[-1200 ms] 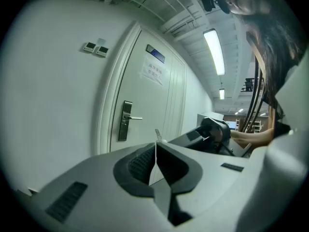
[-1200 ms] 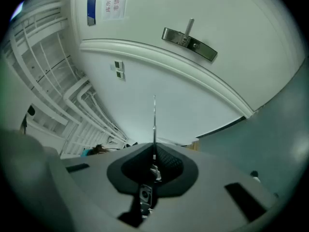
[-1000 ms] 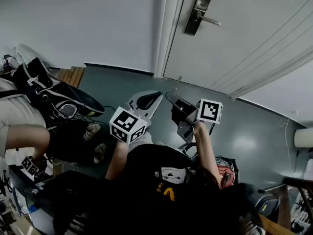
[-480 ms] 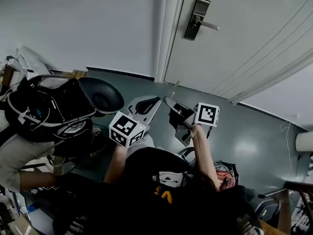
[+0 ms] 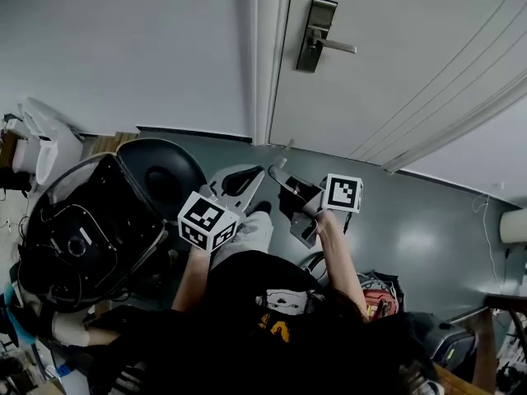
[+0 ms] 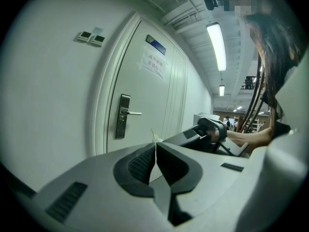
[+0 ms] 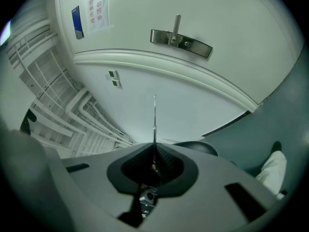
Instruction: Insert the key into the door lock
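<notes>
A white door (image 5: 395, 64) carries a dark metal lock plate (image 5: 311, 35) with a silver lever handle (image 5: 336, 47). The right gripper view shows my right gripper (image 7: 154, 151) shut on a key (image 7: 154, 120), seen edge-on as a thin blade pointing up below the lock plate (image 7: 181, 41). In the head view the right gripper (image 5: 276, 174) hangs well below the lock and short of the door. My left gripper (image 5: 257, 171) is beside it on the left. Its jaws (image 6: 155, 151) are shut with nothing visible between them, facing the lock (image 6: 121, 116).
The door frame (image 5: 262, 56) and a plain wall (image 5: 123, 48) stand left of the door. A person's large black round helmet-like object (image 5: 90, 237) fills the lower left. A paper notice (image 6: 154, 62) is on the door, wall switches (image 6: 91, 36) beside it.
Both grippers have drifted slightly left and closer to the door, still below the lock. The black round object at the left has swung in and grown larger.
</notes>
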The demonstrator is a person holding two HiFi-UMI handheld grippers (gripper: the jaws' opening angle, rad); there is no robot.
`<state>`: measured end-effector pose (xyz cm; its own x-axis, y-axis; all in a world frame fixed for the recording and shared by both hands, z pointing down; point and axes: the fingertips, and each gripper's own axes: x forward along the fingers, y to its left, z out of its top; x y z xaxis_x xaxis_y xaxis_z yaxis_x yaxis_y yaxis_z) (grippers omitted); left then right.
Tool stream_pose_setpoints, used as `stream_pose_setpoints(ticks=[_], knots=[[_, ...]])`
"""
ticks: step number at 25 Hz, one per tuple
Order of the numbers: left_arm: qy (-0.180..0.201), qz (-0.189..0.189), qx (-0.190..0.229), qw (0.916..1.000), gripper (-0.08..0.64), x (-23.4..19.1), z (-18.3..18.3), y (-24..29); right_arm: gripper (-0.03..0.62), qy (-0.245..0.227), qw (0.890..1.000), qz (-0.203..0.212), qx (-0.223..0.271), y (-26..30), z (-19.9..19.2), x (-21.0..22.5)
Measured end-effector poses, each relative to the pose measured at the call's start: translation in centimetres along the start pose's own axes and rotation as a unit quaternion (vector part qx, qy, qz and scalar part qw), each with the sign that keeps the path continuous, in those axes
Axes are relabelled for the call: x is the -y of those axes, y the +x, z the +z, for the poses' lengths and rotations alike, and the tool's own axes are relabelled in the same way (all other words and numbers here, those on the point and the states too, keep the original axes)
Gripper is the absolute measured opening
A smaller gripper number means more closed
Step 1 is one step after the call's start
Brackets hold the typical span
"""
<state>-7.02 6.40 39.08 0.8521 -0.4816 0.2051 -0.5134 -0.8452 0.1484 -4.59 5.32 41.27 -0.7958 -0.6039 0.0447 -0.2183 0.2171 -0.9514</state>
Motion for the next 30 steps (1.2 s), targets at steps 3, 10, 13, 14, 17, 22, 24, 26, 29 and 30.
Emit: stream_pose_setpoints(ticks=[3, 10, 13, 14, 17, 22, 24, 26, 29, 30], knots=[[-0.003, -0.01, -0.004, 0.9999, 0.014, -1.8, 0.1, 2.3, 0.018, -0.001, 1.0, -0.003, 0.0, 0.7, 2.1, 1.0], [-0.009, -0.024, -0.023, 0.9994, 0.014, -9.3, 2.4, 10.4, 0.018, 0.036, 0.999, -0.017, -0.001, 4.5, 9.8, 4.8], [-0.01, -0.031, -0.031, 0.999, 0.014, -11.4, 3.0, 12.7, 0.018, 0.048, 0.999, -0.019, 0.005, 5.8, 12.7, 6.1], [-0.009, -0.034, -0.031, 0.9989, 0.014, -11.5, 3.0, 12.9, 0.018, 0.05, 0.999, -0.018, 0.008, 5.9, 13.0, 6.1], [-0.003, -0.041, -0.028, 0.9988, 0.014, -11.1, 3.2, 12.4, 0.018, 0.046, 0.999, -0.018, 0.019, 5.7, 13.1, 5.7], [0.002, -0.053, -0.014, 0.9985, 0.014, -11.4, 4.4, 11.9, 0.018, 0.032, 0.999, -0.023, 0.03, 6.0, 13.8, 4.6], [0.005, -0.058, -0.008, 0.9983, 0.014, -11.3, 5.1, 11.7, 0.018, 0.029, 0.999, -0.025, 0.033, 6.0, 14.0, 3.9], [0.008, -0.064, -0.005, 0.9979, 0.014, -11.3, 5.4, 11.9, 0.018, 0.028, 0.999, -0.026, 0.039, 6.1, 14.6, 3.8], [0.009, -0.072, -0.006, 0.9973, 0.014, -12.3, 5.2, 13.2, 0.018, 0.027, 0.998, -0.032, 0.044, 6.7, 16.1, 5.0], [0.009, -0.074, -0.007, 0.9972, 0.014, -13.2, 5.2, 14.0, 0.018, 0.029, 0.998, -0.033, 0.045, 7.2, 17.1, 5.6]])
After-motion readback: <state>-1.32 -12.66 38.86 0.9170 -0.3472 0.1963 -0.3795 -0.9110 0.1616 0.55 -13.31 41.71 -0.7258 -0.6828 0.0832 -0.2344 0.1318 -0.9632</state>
